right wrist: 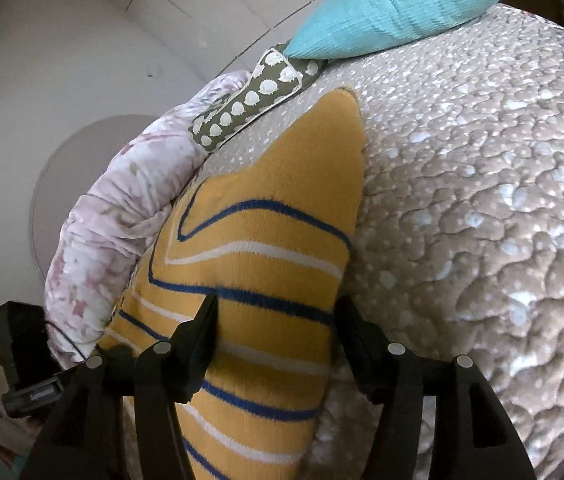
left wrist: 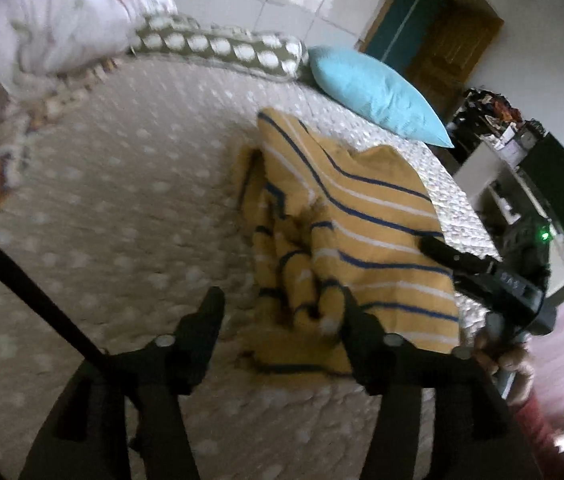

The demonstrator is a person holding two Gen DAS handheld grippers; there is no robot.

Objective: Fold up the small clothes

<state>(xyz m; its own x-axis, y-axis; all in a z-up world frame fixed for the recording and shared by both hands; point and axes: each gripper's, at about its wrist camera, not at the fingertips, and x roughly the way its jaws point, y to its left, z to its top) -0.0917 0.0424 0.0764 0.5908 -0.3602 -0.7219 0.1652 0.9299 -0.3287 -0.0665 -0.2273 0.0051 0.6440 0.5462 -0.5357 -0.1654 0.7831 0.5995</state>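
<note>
A yellow knit garment (left wrist: 361, 216) with navy and white stripes lies crumpled on the beige dotted bedspread (left wrist: 122, 200). My left gripper (left wrist: 282, 312) is open just in front of its bunched near edge; the right fingertip (left wrist: 349, 308) is at the folds and the left one is over bare bedspread. In the right wrist view the garment (right wrist: 274, 216) stretches away beneath my open right gripper (right wrist: 278, 320), whose fingers straddle its width without pressing it. The left wrist view also shows the right gripper (left wrist: 447, 264) at the garment's right edge, held by a hand (left wrist: 505, 360).
A turquoise pillow (left wrist: 377, 92) and an olive white-spotted bolster (left wrist: 222, 46) lie along the bed's far side, with a floral duvet (left wrist: 42, 36) bunched at the far left. The bed's edge (left wrist: 469, 208) drops off at the right, with shelves (left wrist: 497, 168) and a wooden door (left wrist: 445, 44) beyond.
</note>
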